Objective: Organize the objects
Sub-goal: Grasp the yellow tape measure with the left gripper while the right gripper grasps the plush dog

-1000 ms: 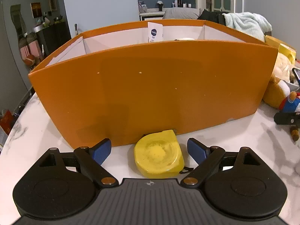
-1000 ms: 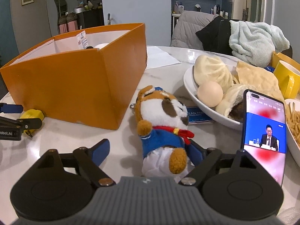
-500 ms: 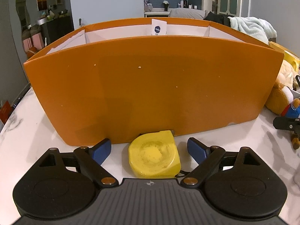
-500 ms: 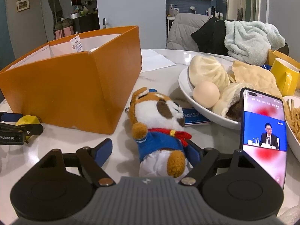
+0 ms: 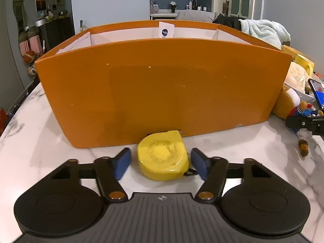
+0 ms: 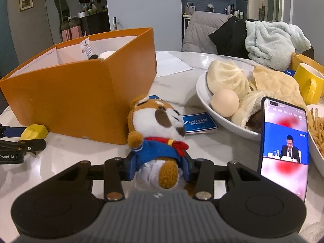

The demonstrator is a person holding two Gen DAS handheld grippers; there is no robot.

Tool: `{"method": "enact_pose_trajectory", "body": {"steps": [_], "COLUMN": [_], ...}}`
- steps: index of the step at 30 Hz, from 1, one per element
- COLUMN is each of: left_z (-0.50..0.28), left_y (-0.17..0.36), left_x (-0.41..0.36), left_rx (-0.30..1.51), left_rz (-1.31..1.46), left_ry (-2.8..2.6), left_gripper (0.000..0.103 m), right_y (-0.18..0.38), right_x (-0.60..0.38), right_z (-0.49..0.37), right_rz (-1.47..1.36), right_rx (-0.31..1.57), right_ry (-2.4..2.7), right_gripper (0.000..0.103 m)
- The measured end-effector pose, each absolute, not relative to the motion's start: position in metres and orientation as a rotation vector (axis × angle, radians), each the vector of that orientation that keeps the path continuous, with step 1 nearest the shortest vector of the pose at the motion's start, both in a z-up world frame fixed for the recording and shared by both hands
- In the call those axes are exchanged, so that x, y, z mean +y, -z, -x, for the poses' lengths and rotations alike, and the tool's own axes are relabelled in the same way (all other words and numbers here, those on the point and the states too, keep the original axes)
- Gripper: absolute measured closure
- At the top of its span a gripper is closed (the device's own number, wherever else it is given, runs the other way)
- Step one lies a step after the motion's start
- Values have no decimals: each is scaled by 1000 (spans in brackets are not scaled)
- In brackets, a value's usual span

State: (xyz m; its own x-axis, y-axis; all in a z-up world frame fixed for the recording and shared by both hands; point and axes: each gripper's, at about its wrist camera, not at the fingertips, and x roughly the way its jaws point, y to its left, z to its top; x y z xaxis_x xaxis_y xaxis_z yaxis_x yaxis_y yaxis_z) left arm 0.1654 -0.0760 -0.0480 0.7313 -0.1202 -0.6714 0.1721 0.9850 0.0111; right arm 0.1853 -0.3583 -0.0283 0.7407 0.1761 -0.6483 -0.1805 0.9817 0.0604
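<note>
Tape measure (image 5: 163, 160), one, yellow and lying flat on the marble bench (image 5: 36, 141), sits against the near wall of the single orange box (image 5: 162, 89). The left gripper (image 5: 161, 165) straddles it; its jaws have just been closing and now stand narrow, yet a sliver of bench shows between each blue pad and the yellow case, so neither pad presses on it. One white card with a blue round mark (image 5: 166, 32) stands upright inside the box, which has white inner walls.

One plush animal (image 6: 157, 133), brown and white in a blue jacket with a red scarf, lies on its back just right of the box corner. The right gripper (image 6: 159, 169) has just been closing too, and its two blue pads now pinch the toy's lower body between them.

Beside the toy's head lies one blue booklet (image 6: 199, 122). A white bowl (image 6: 204, 97) holds two steamed buns, one egg (image 6: 225, 102) and one flatbread. One phone (image 6: 284, 147) stands upright with its screen lit, close to the right gripper. Behind it are one yellow mug (image 6: 308, 85) and, at the frame's edge, a dish of fries (image 6: 318, 127). One pale blue towel (image 6: 273, 42) is heaped at the far side, over something dark.
</note>
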Motion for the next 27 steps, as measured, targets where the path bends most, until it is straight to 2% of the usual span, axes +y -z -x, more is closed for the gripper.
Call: {"method": "enact_pose_trajectory", "body": {"steps": [2, 15, 27], "left_z": [-164, -143, -108], "left_y": [47, 46, 47], "left_x": [-76, -71, -72], "left_rx": [732, 731, 717], "left_rz": [-76, -81, -104], "left_ry": [170, 213, 250], "left_gripper": [43, 43, 43], "right_y": [28, 20, 22], "right_x": [-356, -344, -309], "right_z": [-183, -156, -92], "right_rz": [12, 19, 75], "right_rx": [719, 802, 807], "right_ry": [-191, -172, -250], "right_gripper": [59, 60, 60]}}
